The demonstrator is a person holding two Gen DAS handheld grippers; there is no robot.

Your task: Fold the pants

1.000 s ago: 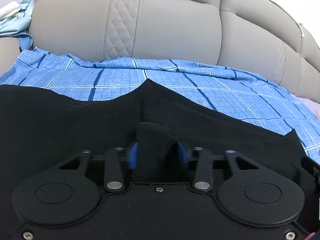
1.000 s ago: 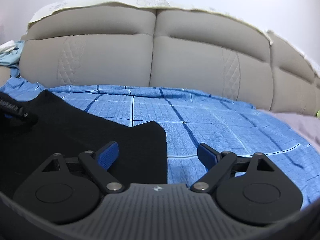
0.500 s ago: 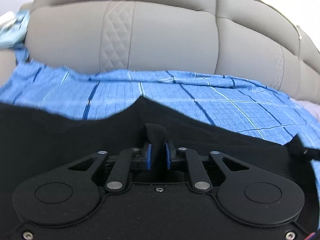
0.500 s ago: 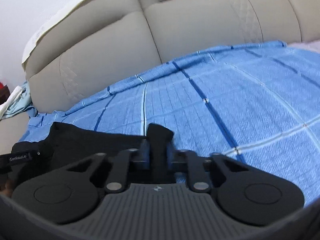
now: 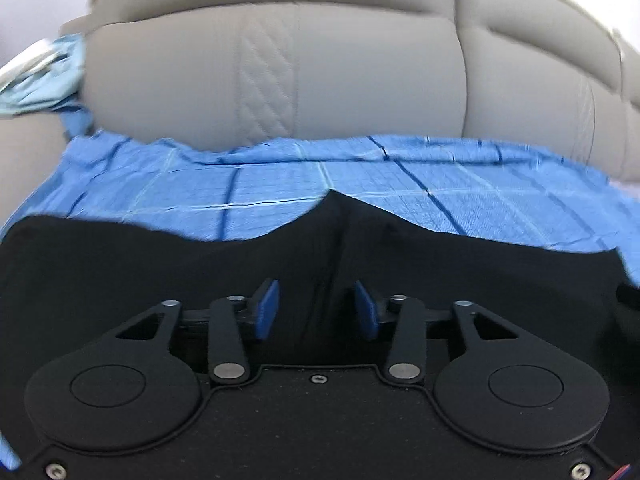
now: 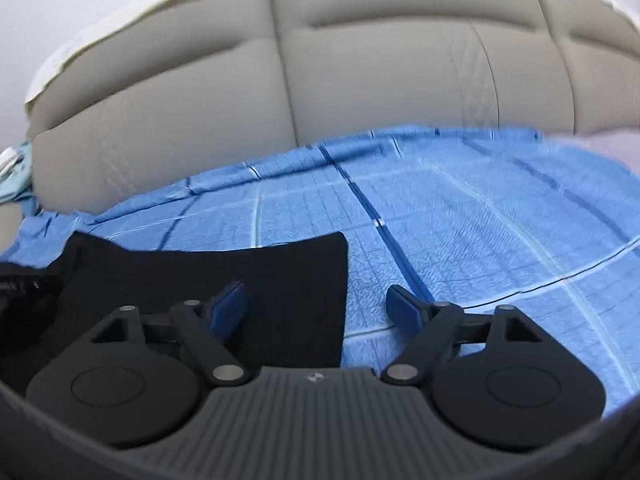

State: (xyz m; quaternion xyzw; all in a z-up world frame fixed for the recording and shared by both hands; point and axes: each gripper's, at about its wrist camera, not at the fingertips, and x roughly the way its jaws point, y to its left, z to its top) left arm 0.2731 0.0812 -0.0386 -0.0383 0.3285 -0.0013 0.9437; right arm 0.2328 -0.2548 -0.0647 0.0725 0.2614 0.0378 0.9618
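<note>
- Black pants (image 5: 160, 264) lie spread flat on a blue checked sheet (image 5: 460, 184) covering a bed, in front of a padded grey headboard (image 5: 280, 72).
- The left tongs (image 5: 316, 306) hang low over the pants with their blue pads spread apart; dark cloth shows in the gap, gripped by neither pad.
- The right tongs (image 6: 316, 304) are spread wide above a squared corner of the pants (image 6: 280, 280), the left pad over black cloth, the right pad over bare sheet.
- A pale blue cloth (image 5: 36, 84) sits bunched at the headboard's far left end.
- Both views are slightly blurred.
</note>
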